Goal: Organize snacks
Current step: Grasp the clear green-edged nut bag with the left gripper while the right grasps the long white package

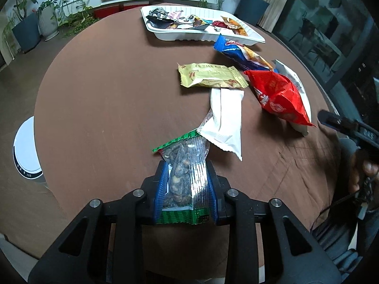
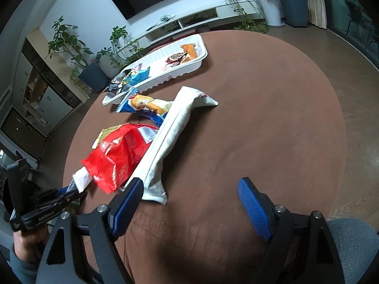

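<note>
Brown round table [image 1: 106, 99]; potted plants [image 1: 26, 26] beyond it.

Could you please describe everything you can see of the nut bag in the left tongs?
The nut bag is clear crinkled plastic with green sealed ends, showing dark glazed nuts inside. It stands lengthwise between the left tongs, whose blue pads press both sides. Its far end lies just under a white packet, above the brown table.

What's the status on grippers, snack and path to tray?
Left gripper shut on nut packet. Right gripper open, empty. White tray far side; gold packet lies between.
</note>
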`<state>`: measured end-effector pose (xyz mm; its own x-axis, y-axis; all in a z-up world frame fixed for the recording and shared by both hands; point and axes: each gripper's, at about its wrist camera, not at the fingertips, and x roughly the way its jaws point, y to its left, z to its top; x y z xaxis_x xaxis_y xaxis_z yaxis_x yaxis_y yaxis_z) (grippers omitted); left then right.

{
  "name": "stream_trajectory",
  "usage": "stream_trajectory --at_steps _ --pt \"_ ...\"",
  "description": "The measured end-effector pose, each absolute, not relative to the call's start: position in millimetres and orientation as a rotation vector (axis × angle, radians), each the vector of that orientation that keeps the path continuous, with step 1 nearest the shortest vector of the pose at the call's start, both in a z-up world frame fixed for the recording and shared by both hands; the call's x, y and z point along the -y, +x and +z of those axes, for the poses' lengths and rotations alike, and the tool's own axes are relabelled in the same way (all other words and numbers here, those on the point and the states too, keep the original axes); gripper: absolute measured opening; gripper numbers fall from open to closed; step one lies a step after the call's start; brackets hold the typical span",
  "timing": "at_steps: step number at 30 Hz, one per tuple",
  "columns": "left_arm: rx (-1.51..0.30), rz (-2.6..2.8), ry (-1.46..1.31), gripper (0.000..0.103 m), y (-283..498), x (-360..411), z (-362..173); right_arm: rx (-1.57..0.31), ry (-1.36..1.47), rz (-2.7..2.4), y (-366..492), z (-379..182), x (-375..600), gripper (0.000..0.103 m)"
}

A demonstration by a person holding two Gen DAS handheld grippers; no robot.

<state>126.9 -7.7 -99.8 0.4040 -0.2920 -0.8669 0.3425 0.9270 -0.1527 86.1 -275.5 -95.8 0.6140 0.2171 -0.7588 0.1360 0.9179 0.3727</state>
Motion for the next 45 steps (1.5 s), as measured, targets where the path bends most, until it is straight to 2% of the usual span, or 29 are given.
stream_trajectory --at_steps 14,19,23,28,30,33,40,45 --pt "-1.074 -0.418 0.033 0.028 110.1 6.8 -98.9 -0.953 0.315 0.048 138.0 -81.8 247.6 0.074" --pt "-1.07 -0.421 0.03 0.028 110.2 6.3 -98.9 -1.033 0.313 0.056 154.5 -99.4 249.3 0.071" --pt "-1.068 -0.425 0.027 0.028 109.9 4.7 -99.1 -1.037 0.301 0.045 158.5 -100.6 251.2 0.061" --pt "-1.065 -0.427 0.025 0.028 110.1 4.0 -98.9 -1.038 0.279 0.024 163.0 -100.7 254.7 0.039" --pt "-1.063 -0.428 0.023 0.028 109.7 3.9 -98.7 -1.039 0.281 0.027 162.6 -101.0 256.9 0.035" --pt "-1.061 -0.43 0.023 0.028 108.9 3.0 -98.4 -1.035 0.289 0.042 157.9 -102.2 257.8 0.023" --pt "-1.056 -0.434 0.01 0.028 107.7 -0.4 -97.2 -1.016 0.33 0.059 140.1 -104.3 264.9 0.016" --pt "-1.05 -0.432 -0.008 0.028 107.7 -3.9 -97.5 -0.987 0.377 0.066 124.9 -101.4 273.5 0.014"
